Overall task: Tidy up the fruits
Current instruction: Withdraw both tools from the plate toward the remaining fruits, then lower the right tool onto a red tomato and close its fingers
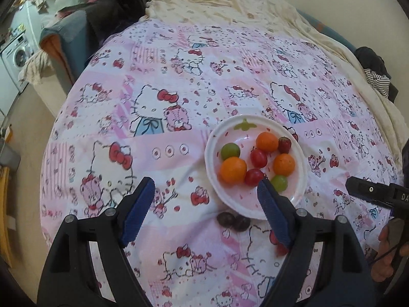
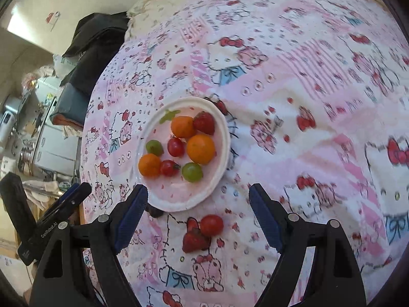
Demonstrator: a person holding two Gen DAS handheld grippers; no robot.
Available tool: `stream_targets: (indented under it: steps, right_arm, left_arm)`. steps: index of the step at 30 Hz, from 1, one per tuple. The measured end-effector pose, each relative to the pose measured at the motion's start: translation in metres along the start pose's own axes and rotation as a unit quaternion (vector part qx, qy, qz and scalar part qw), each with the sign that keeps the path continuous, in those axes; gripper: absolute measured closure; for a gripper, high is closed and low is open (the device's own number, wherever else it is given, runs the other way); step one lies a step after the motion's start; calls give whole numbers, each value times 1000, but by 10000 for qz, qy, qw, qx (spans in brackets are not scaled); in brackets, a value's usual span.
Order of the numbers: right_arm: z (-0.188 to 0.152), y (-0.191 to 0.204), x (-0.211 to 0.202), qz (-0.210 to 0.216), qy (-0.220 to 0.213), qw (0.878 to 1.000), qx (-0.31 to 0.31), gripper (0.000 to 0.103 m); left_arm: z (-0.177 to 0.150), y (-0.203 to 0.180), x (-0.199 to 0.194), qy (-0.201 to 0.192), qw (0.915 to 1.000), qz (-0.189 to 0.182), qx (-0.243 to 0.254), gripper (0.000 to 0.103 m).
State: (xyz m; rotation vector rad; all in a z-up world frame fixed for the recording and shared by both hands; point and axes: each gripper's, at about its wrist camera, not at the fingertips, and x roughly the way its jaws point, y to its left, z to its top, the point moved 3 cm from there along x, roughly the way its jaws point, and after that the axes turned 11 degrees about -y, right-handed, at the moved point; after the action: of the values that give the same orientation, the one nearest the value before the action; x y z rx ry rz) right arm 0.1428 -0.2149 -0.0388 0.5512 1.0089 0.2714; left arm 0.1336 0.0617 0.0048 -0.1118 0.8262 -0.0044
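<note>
Your right claw (image 2: 198, 215), jaws open and empty, hangs directly over the loose strawberry (image 2: 195, 240) and tomato (image 2: 211, 225) beside the plate (image 2: 225, 138); use it.

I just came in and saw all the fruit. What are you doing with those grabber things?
A person is sorting fruit into a white plate on the cartoon bedsheet. Both the left gripper and right gripper are open and hold nothing. The plate has oranges, green grapes, cherry tomatoes and a strawberry. A tomato, another strawberry and two dark grapes lie outside it.
</note>
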Motion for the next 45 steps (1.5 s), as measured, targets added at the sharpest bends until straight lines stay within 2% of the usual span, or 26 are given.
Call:
stream_targets:
  steps: [4,9,15,24,29,31,34,40,45]
  right_arm:
    - [-13,-14,-5,-25,100,9994,324,19]
    - [-23,-25,-10,-140,154,9989,413,19]
    - [-28,-42,-4,-165,276,9964,783,20]
    - [-47,-19,40,-202,973,9946,291,52]
    - [-59,-5,68,-408,1278,9909,61,54]
    - [-63,0,79,-560,1352,9892,-116,57]
    - [-65,5,86,-834,1298,9870,-441,68]
    - [-63,0,78,-722,1244,9888,-408,69]
    - [-49,-4,56,-521,903,9945,-70,69]
  left_arm:
    - [-10,8,-6,86,9997,209,-101,23]
    - [-22,18,-8,211,9989,346,-235,23]
    - [-31,30,-7,388,9965,426,-608,23]
    - [-34,36,-4,457,9957,453,-666,23]
    - [-36,38,-3,460,9959,508,-584,23]
    - [-37,38,-2,471,9959,515,-567,23]
    - [-38,37,0,497,9960,526,-529,23]
    - [-44,29,6,613,9961,518,-364,23]
    - [-56,13,17,780,9959,437,-103,24]
